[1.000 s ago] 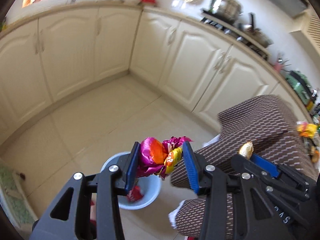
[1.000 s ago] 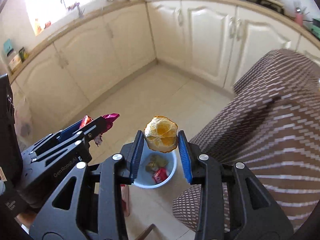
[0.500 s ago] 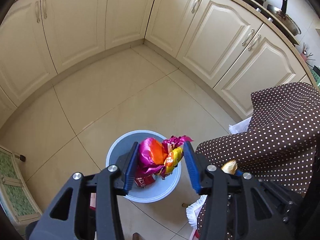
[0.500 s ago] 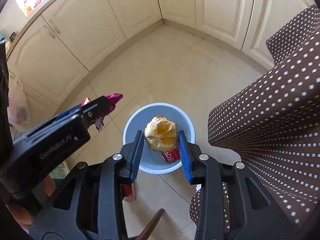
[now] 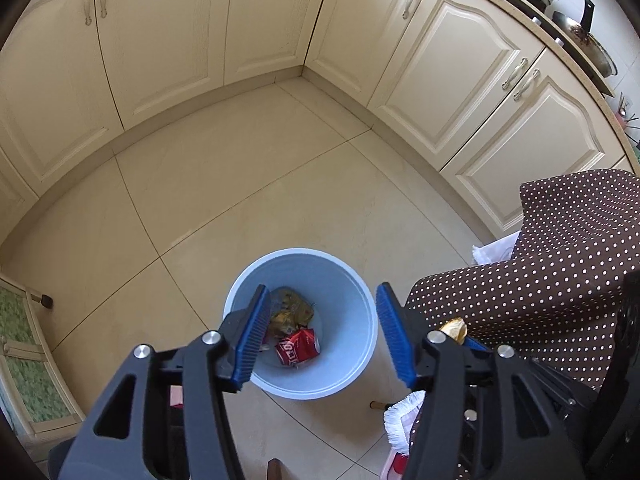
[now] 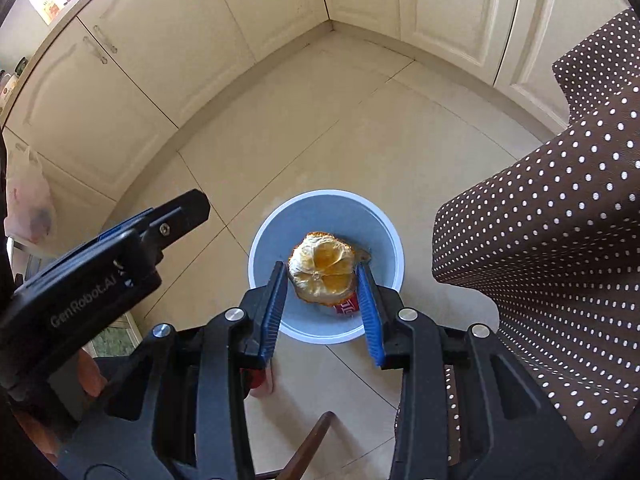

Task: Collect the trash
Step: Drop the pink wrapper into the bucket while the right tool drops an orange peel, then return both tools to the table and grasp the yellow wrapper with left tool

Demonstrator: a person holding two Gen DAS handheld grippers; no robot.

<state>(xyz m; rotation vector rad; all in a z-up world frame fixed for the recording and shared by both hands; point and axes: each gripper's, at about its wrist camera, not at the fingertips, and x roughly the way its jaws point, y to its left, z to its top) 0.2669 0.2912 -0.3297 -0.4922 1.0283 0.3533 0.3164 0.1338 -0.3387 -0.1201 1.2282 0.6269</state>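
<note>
Glossy floor tiles [image 5: 248, 184] surround round plastic bin [image 5: 348, 280]

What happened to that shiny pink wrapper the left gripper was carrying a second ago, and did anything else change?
Both grippers came down over the blue bin. The left gripper let the pink wrapper go: its jaws are opening with nothing between them, and the wrapper is no longer in view. The right gripper stays clamped on the dried orange peel above the bin. The crushed red can and brown scraps lie in the bin as before.
</note>
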